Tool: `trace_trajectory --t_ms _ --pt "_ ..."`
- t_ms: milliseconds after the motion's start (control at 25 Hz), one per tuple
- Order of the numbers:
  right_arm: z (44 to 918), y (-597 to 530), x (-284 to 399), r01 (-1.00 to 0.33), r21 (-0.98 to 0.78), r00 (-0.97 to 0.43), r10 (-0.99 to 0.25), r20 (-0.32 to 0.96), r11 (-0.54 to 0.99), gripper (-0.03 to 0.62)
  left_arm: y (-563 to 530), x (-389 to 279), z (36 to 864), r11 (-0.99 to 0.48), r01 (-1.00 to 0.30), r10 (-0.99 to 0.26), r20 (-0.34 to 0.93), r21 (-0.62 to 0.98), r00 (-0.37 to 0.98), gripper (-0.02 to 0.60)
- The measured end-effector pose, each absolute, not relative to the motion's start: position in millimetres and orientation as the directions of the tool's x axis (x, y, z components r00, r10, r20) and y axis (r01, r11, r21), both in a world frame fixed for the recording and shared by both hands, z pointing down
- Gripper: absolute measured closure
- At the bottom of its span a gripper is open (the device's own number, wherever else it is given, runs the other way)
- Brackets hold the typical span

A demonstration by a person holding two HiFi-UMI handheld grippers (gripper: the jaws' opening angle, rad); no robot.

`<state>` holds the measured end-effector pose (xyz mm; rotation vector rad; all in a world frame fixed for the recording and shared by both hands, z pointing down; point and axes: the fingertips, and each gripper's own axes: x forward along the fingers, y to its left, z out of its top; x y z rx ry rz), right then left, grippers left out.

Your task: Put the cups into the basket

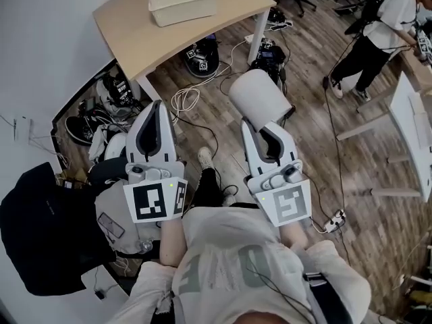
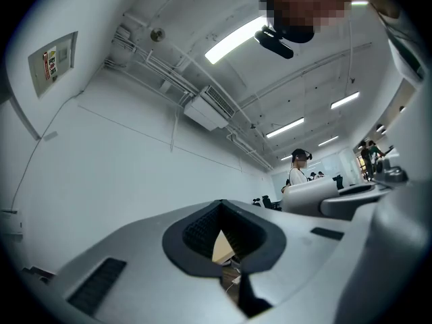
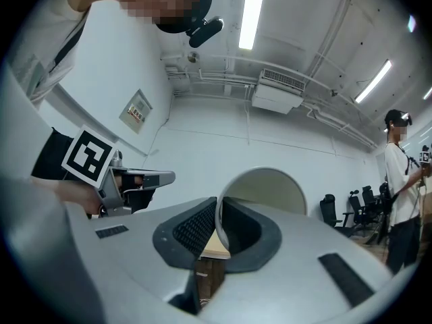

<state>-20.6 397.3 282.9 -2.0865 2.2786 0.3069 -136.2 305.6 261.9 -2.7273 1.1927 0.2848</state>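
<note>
A pale grey cup (image 1: 260, 98) lies on its side in the air over the floor, and my right gripper (image 1: 253, 125) is shut on its rim. In the right gripper view the cup's (image 3: 270, 189) wall stands between the dark pads (image 3: 196, 227) of the right gripper (image 3: 219, 211). My left gripper (image 1: 156, 108) hangs beside it with its jaws together and nothing in them; in the left gripper view it (image 2: 221, 211) points up at a wall and ceiling. The white basket (image 1: 182, 2) stands on the wooden table (image 1: 128, 29) far ahead of both grippers.
Cables and black gear (image 1: 202, 56) lie on the wood floor under the table. A black backpack (image 1: 40, 228) sits at my left. A power strip (image 1: 335, 219) lies at the right. Another person (image 1: 378, 29) stands at the upper right, near a white table (image 1: 413, 130).
</note>
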Motion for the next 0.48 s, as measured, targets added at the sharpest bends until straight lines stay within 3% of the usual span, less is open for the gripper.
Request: trace_trajectory --t_ms 480 --pt "265.8 251.1 25.6 -0.986 0.158 -0.083 -0.984 -0.156 0.058 0.574 165.1 -81.0 243.3 -0.704 -0.709 -0.675 -0.266 -0.045 0.688 0.574"
